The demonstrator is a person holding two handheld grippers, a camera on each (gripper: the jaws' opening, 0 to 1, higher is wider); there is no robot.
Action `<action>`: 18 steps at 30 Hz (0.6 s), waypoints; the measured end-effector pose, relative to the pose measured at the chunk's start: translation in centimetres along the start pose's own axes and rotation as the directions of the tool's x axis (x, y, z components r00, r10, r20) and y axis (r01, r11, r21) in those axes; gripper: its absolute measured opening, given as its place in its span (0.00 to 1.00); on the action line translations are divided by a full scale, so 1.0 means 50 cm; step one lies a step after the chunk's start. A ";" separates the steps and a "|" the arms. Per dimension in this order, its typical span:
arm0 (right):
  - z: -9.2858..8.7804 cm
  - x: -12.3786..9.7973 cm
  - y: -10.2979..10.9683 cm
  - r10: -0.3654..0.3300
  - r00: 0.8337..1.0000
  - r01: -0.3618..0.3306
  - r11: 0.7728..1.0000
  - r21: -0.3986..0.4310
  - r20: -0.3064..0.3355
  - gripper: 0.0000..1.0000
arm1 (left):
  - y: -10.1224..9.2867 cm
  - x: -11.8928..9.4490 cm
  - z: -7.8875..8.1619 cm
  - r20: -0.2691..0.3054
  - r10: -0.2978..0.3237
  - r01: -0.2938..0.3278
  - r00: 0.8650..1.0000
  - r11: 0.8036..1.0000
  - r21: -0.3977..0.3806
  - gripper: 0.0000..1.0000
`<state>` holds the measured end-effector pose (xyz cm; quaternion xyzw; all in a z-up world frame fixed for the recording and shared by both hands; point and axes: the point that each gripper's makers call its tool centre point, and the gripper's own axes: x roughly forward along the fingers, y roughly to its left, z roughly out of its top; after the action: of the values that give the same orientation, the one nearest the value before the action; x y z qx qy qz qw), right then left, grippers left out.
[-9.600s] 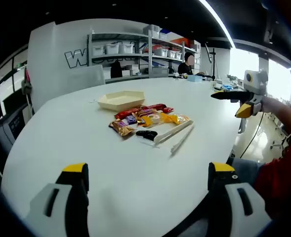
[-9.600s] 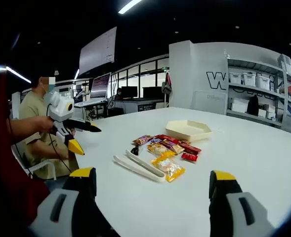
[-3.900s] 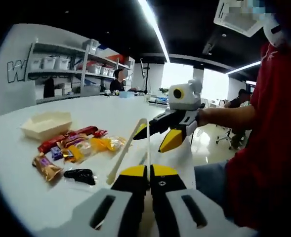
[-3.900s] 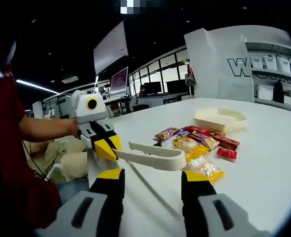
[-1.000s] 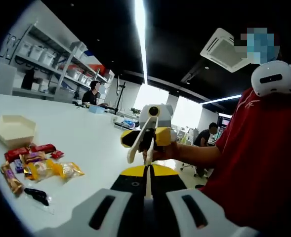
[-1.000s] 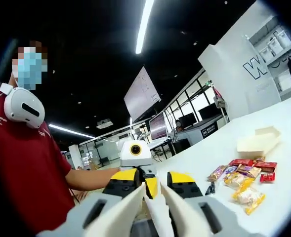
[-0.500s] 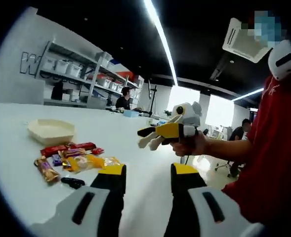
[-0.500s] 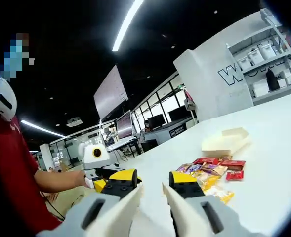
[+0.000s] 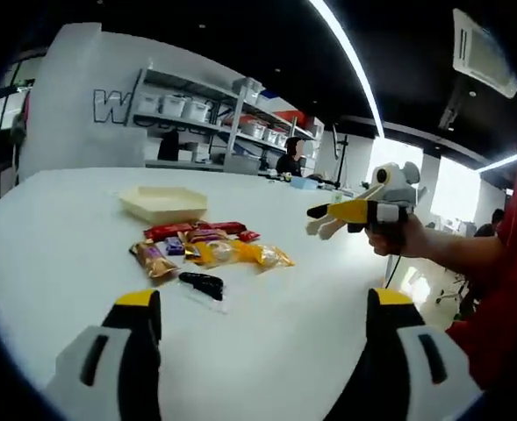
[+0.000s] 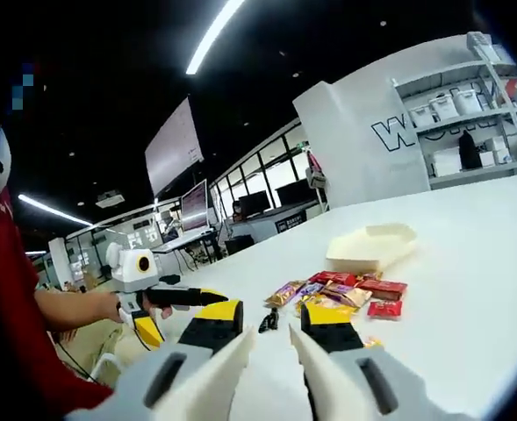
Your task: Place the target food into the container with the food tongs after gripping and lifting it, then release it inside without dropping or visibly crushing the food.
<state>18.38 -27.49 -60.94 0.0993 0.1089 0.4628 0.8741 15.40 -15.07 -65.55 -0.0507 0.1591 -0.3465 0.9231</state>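
Right gripper point(image 10: 267, 338) is clenching the cream food tongs point(image 10: 258, 377), whose two arms are poking forward between its jaws, held above the white bench point(image 10: 469, 281). In the left gripper view the same gripper point(image 9: 328, 221) is hovering off the right side of the bench with the tong tips sticking out. Left gripper point(image 9: 258, 311) is carrying nothing, jaws spread wide, low over the near bench edge.

Snack packets point(image 9: 207, 253) are lying in a loose cluster mid-bench: red ones far, an orange-yellow one point(image 9: 258, 254) to the right, a brown one point(image 9: 153, 260) to the left, a small black item point(image 9: 202, 283) nearest. The shallow beige container point(image 9: 163, 203) is sitting just beyond them, with nothing visible inside. Which packet is the target, I cannot tell.

Judgement: the step in hand is bringing the tongs down to a packet. Best to pick an outlying one, approach with the tips straddling its narrow width, squeeze only until it lifts, and carry it level over the container wall before easing off. Packets touching each other could get dragged along.
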 end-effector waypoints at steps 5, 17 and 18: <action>-0.006 0.006 -0.020 -0.014 0.999 0.012 0.998 -0.064 -0.034 0.22 | 0.030 -0.010 0.000 0.013 0.075 -0.074 0.997 0.996 -0.039 0.99; -0.022 0.030 -0.056 -0.042 0.994 0.017 0.973 -0.228 -0.106 0.21 | 0.028 -0.014 -0.014 -0.004 0.105 -0.105 0.994 0.994 -0.019 0.99; -0.023 0.032 -0.057 -0.042 0.993 0.015 0.972 -0.235 -0.107 0.21 | 0.027 -0.013 -0.016 -0.009 0.105 -0.105 0.994 0.994 -0.013 0.99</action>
<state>21.20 -27.64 -62.99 -0.0321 0.1037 0.4645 0.8789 15.51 -13.63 -66.40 -0.0473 0.1675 -0.2964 0.9391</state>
